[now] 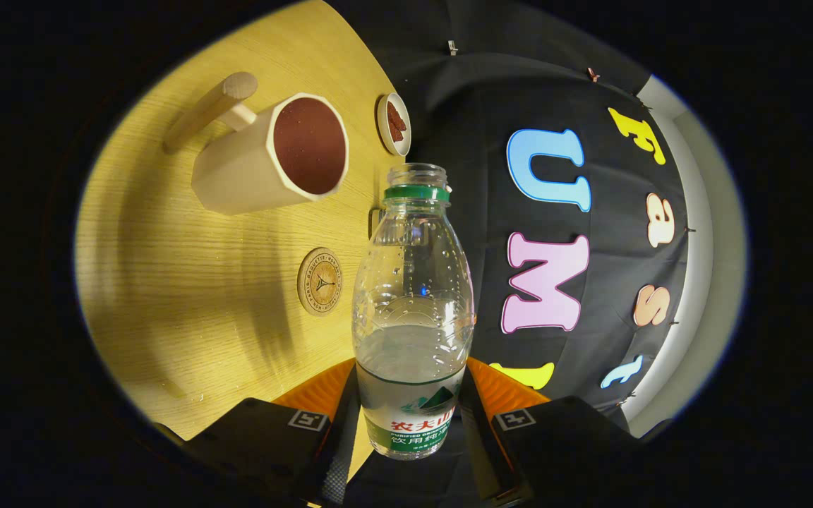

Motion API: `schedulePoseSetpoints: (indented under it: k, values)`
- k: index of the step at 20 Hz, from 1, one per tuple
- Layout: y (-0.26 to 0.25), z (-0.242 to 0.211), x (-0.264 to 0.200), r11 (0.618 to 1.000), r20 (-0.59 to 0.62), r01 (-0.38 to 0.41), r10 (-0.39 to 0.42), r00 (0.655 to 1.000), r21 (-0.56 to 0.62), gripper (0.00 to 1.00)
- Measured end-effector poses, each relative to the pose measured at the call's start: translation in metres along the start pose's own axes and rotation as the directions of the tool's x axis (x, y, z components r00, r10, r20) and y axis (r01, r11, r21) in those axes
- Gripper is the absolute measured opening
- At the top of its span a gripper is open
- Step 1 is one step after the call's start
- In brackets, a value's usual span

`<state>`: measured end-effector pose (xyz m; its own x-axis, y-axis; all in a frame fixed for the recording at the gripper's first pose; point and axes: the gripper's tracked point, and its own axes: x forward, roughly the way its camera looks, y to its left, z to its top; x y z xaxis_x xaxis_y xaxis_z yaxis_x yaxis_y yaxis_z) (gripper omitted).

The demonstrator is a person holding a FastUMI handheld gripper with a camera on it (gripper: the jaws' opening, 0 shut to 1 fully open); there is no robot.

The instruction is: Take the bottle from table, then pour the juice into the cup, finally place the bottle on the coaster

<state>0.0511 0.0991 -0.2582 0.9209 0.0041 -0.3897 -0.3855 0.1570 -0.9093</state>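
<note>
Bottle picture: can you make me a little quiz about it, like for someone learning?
1. True or false: the bottle has its cap on.
2. What holds the bottle? A) a hand B) the tool's two fingers C) nothing
3. Fill in: the round coaster lies on the table between the bottle and the wooden ____.

Key:
1. False. The neck is open above the green ring.
2. B. The fingers press on both sides of the bottle's lower part.
3. Cup, the one with a handle and a dark inside.
</note>
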Motion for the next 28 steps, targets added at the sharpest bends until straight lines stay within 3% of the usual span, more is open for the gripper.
schedulePoseSetpoints:
  k: [28]
  values:
    - [-0.015,0.015,0.005,0.972,0.054,0.045,-0.033,0.998,-0.229,0.70]
